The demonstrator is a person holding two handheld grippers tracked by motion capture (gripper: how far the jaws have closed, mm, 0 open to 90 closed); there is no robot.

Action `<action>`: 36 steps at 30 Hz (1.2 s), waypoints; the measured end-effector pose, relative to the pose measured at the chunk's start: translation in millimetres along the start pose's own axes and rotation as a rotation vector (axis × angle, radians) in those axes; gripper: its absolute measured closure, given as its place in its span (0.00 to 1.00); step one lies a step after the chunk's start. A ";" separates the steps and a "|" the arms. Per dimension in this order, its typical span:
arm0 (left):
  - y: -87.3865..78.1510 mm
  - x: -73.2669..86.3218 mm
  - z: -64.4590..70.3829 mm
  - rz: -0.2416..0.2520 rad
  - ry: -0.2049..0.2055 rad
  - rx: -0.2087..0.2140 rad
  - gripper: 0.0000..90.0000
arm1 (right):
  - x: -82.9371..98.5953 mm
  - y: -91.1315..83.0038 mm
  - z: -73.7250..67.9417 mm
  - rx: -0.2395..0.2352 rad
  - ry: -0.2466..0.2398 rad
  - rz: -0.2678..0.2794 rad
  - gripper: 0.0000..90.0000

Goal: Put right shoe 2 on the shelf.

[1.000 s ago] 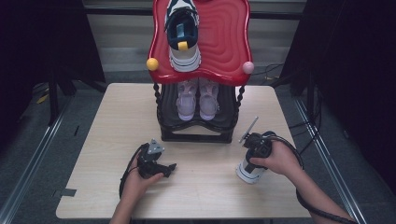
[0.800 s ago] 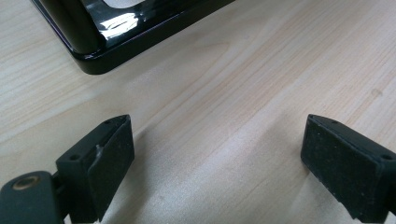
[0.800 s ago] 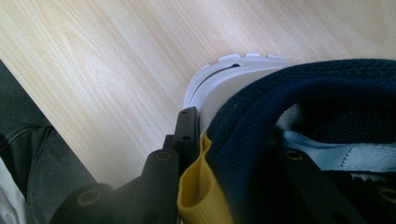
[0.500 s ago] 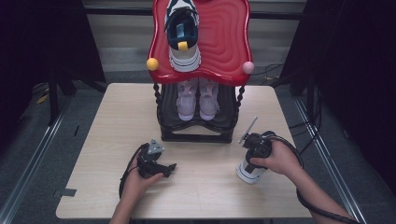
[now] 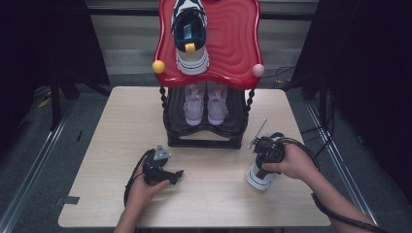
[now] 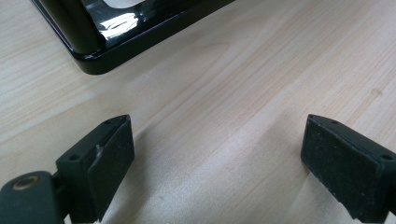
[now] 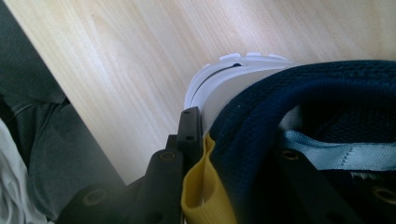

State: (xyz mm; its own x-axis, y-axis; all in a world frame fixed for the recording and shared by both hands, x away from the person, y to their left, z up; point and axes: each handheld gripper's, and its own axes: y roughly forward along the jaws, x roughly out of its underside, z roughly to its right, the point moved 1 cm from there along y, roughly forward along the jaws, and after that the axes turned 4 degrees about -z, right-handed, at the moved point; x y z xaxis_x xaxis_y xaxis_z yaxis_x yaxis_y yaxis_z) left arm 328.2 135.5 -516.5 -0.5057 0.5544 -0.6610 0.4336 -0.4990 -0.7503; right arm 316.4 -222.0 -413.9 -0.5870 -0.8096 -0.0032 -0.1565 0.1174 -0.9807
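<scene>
- Two grippers sit low over the wooden table (image 5: 107,126), one in each of your hands, in front of the black shoe rack (image 5: 204,138).
- Your left gripper (image 5: 167,175) rests near the table's front left, its jaws spread wide with bare wood between them; in the left gripper view the left gripper (image 6: 219,158) points toward a corner of the rack's glossy black base (image 6: 116,32).
- Your right gripper (image 5: 262,162) is clamped on the navy and white sneaker (image 5: 260,174), which stands heel-down on the table just right of the rack.
- In the right gripper view, one jaw presses the sneaker's navy collar (image 7: 299,107) beside its yellow pull tab (image 7: 203,191), with the white sole (image 7: 219,79) beyond.
- Up on the red top shelf (image 5: 238,39) lies a matching sneaker (image 5: 190,34).
- On the lower shelf sits a pair of pale lilac sneakers (image 5: 205,102).
</scene>
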 end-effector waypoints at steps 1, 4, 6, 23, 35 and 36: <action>0.0 0.0 0.0 0.000 0.000 0.000 0.10 | -0.1 -2.7 -1.8 -0.007 0.001 -0.001 0.82; -0.1 0.0 0.0 -0.001 0.000 0.000 0.10 | 0.1 -8.3 -4.1 -0.003 -0.016 0.000 0.82; 0.0 0.0 0.0 0.000 -0.001 0.000 0.10 | 0.0 -14.9 -5.4 0.003 -0.045 -0.004 0.82; 0.3 0.0 0.6 0.006 -0.010 0.000 0.10 | -1.2 -68.4 -17.2 -0.005 -0.172 -0.050 0.83; 0.1 -0.1 0.5 0.003 -0.009 0.001 0.10 | -3.5 -124.0 -20.7 0.010 -0.210 -0.022 0.83; 0.1 -0.1 0.5 0.003 -0.009 0.002 0.10 | -4.1 -129.5 -20.9 0.018 -0.219 -0.020 0.83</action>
State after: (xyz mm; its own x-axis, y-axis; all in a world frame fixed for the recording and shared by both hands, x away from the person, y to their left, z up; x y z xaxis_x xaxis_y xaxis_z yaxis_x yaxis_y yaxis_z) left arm 328.0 135.0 -516.5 -0.5108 0.5471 -0.6631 0.4339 -0.5018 -0.7483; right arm 322.5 -221.9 -282.8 -0.3967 -0.9176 -0.0239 -0.1510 0.0909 -0.9843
